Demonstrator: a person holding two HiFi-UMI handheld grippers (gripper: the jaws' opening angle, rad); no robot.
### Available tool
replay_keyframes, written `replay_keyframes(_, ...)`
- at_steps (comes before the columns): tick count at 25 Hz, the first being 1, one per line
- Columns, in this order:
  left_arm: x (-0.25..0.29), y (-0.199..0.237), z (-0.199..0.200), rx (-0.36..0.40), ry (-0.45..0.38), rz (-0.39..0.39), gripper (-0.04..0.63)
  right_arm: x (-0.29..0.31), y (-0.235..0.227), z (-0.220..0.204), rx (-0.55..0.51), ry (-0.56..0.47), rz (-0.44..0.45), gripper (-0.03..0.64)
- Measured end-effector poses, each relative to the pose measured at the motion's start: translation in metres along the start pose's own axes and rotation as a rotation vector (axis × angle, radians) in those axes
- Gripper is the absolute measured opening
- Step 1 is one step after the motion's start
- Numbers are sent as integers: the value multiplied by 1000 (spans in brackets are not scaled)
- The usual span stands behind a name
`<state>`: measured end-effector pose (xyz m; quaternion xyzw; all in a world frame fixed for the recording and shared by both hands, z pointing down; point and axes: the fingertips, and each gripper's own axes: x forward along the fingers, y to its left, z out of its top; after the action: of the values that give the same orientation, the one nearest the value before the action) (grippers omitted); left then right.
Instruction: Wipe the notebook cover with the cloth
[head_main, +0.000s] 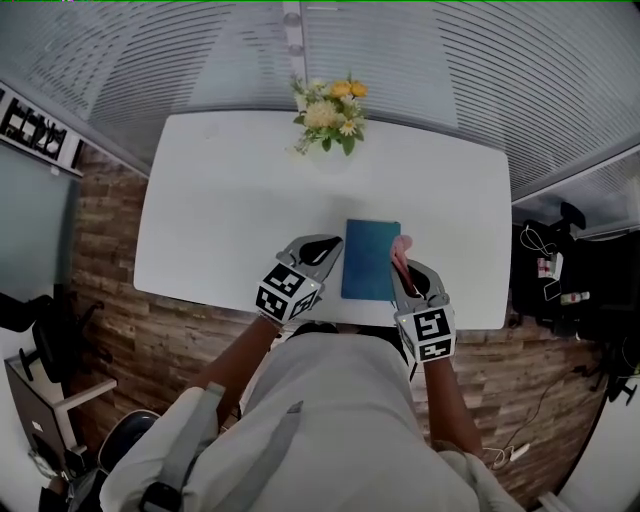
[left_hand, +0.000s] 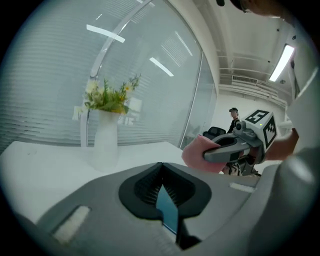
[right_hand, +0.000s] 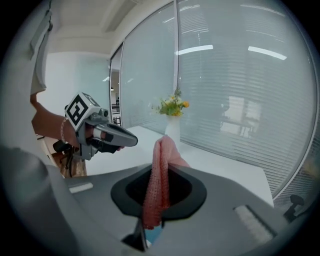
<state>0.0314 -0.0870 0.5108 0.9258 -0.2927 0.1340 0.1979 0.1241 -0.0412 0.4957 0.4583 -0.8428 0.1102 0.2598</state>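
1. Notebook: one teal rectangular notebook (head_main: 371, 260) lies closed and flat, plain cover up, near the front edge of one white table (head_main: 220, 200).
2. One pink knitted cloth (right_hand: 157, 180) is clamped in the right gripper (head_main: 402, 268), at the notebook's right edge.
3. The left gripper (head_main: 330, 247), jaws together, sits just beside its left edge.
4. One bunch of yellow flowers (head_main: 330, 112) stands at the far edge.

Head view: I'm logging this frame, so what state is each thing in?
notebook: closed, flat on the table.
cloth: bunched, pinched in the right gripper.
right gripper: shut on the cloth.
left gripper: shut, empty, at the notebook's left edge.
flowers: upright in their vase.
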Motion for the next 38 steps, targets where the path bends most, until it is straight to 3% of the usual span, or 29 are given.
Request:
replay_keyframes(16,-65,-40,113,97,-272,25,-3,-56,2,116,36,-277,-11,25)
replay_keyframes(23,-90,-55,150,128,-344,37,-3,-78,2,147,29,-347,-25,25)
replay_keyframes(38,-96,-61,160,144,-364,37,-3,-88,0,158,9,-363,-30,25)
